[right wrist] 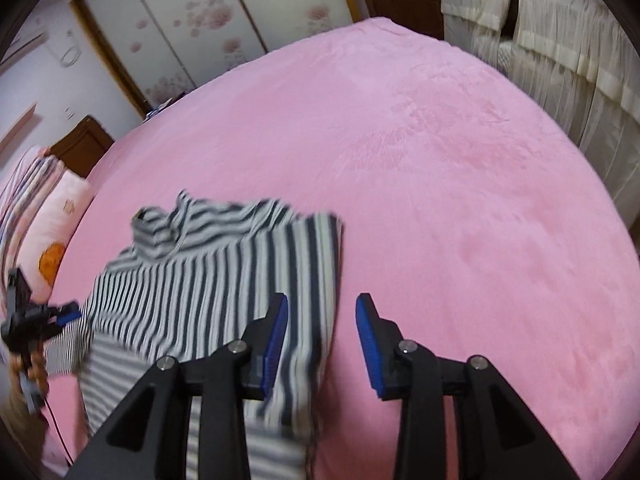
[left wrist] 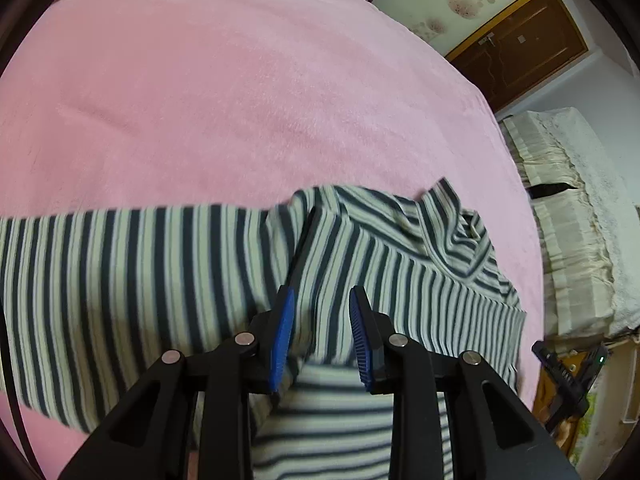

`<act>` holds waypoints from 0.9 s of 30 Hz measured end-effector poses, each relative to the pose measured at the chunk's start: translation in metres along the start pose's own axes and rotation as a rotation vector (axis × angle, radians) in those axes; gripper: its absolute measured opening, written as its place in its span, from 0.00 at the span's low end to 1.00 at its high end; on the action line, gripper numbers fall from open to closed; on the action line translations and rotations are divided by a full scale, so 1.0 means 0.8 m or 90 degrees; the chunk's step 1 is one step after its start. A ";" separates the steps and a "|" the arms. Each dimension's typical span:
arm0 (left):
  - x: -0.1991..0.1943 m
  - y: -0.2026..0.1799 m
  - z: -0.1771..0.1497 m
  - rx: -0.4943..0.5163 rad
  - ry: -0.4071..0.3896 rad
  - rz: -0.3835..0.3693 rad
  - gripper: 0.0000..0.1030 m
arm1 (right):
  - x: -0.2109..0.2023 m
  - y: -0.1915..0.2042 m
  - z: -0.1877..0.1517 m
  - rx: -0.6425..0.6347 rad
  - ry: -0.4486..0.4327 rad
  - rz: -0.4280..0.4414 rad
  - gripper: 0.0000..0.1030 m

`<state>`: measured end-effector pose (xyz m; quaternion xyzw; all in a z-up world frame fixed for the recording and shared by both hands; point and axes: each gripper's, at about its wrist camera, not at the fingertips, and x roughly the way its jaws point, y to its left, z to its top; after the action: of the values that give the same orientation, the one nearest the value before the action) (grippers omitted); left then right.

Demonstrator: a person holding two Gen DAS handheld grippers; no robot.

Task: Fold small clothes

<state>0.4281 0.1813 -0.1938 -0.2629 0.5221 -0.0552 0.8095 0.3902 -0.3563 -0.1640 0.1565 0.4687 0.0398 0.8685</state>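
A small striped turtleneck shirt (left wrist: 400,264), white with dark stripes, lies on the pink blanket (left wrist: 240,100). One sleeve stretches left (left wrist: 120,264) and a fold of cloth lies under my left gripper. My left gripper (left wrist: 322,304) is open just above the shirt's body, holding nothing. In the right wrist view the shirt (right wrist: 208,280) lies at lower left with its collar (right wrist: 154,236) toward the far side. My right gripper (right wrist: 322,308) is open above the shirt's right edge, empty. The left gripper (right wrist: 68,316) shows at the far left edge of that view.
The pink blanket (right wrist: 420,160) covers a large bed. Pillows (right wrist: 52,232) lie at its left end. A cream frilled cover (right wrist: 560,60) stands beyond the right edge. Floral wardrobe doors (right wrist: 200,20) and a brown door (left wrist: 520,56) are behind.
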 end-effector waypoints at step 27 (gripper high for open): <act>0.071 -0.032 0.001 0.058 -0.001 0.094 0.27 | 0.079 -0.003 0.015 -0.046 -0.021 -0.129 0.05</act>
<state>0.4592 0.1394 -0.2277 -0.1867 0.5363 -0.0192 0.8229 0.4353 -0.3479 -0.2097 0.0778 0.4662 -0.0338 0.8806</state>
